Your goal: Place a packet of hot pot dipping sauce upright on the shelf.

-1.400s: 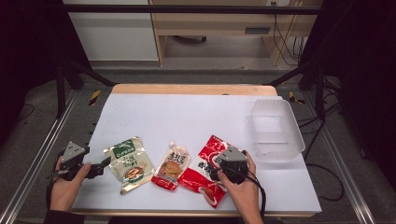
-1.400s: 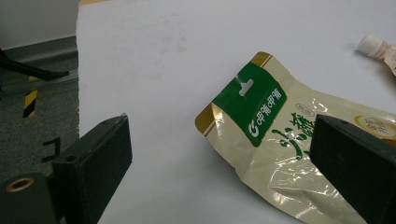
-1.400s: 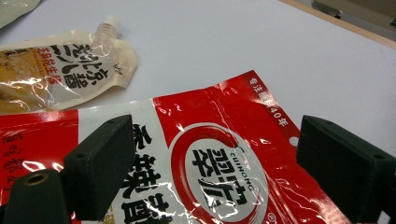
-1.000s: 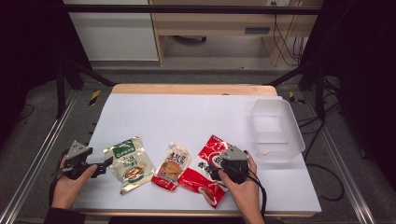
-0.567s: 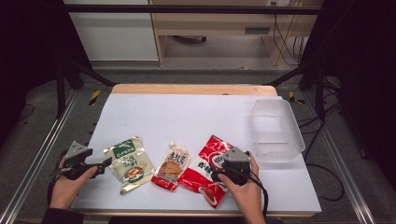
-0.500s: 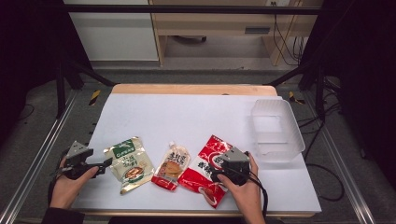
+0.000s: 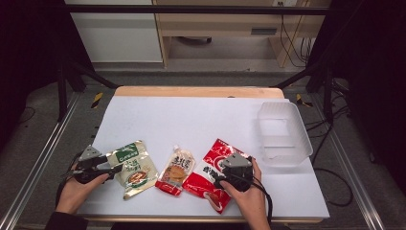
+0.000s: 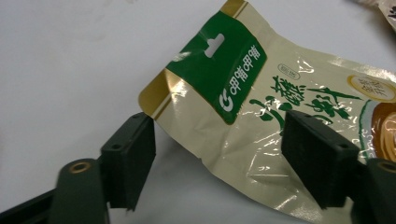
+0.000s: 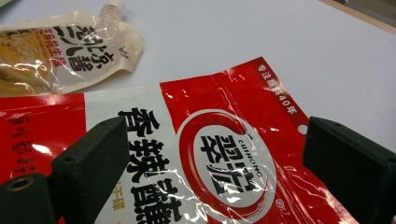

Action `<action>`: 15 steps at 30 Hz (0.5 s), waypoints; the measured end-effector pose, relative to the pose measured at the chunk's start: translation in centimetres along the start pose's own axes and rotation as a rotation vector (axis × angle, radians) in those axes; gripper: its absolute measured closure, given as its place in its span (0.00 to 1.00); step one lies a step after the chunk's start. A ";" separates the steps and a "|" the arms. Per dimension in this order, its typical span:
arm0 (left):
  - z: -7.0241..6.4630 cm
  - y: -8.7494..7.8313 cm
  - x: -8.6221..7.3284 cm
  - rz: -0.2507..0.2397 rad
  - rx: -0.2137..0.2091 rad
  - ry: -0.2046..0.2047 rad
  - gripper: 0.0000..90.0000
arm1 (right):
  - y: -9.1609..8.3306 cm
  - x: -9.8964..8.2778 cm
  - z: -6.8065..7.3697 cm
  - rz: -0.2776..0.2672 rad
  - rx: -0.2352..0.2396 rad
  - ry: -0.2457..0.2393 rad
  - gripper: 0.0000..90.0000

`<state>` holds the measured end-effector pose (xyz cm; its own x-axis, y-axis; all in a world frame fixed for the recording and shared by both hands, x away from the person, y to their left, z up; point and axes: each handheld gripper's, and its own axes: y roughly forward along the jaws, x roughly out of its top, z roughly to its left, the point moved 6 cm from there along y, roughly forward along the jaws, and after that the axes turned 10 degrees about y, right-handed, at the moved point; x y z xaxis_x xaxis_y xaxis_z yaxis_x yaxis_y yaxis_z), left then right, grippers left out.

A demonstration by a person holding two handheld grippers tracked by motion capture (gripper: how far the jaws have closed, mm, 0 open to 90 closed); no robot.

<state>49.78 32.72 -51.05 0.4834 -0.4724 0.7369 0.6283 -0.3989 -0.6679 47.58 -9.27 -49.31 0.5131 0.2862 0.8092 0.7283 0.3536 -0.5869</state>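
Left gripper [image 8: 215,163] jaws just been closing, still parted, green-and-gold pouch [image 8: 261,107] corner between them, untouched by pads, right gripper [image 9: 219,172] spread wide over red pouch [image 9: 205,158] lying flat beneath.

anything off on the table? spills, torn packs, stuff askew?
Nothing stands out. Three sealed pouches lie flat: green-gold pouch, spouted pouch, red pouch. No spill shows. Clear tub sits upright at the right edge. The green-gold pouch's corner curls up slightly between the left gripper's jaws.
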 end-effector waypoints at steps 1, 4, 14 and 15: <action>-0.1 0.0 0.1 -0.003 -0.011 -0.001 0.37 | 0.0 0.0 0.0 0.003 -0.004 -0.005 0.09; -0.5 -0.2 0.2 -0.003 -0.029 0.001 0.52 | 0.0 -0.1 -0.1 0.008 -0.007 -0.006 0.09; -0.7 -0.7 0.2 0.009 -0.027 0.027 0.79 | 0.1 -0.1 0.2 0.019 -0.009 -0.023 0.09; -0.6 -0.6 0.1 0.013 -0.024 0.027 0.81 | 0.1 -0.1 0.1 0.023 -0.015 -0.024 0.09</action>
<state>49.10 32.45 -50.59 0.4749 -0.4985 0.7253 0.6071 -0.4111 -0.6800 47.50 -9.16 -49.45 0.5190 0.3151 0.7945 0.7232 0.3335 -0.6047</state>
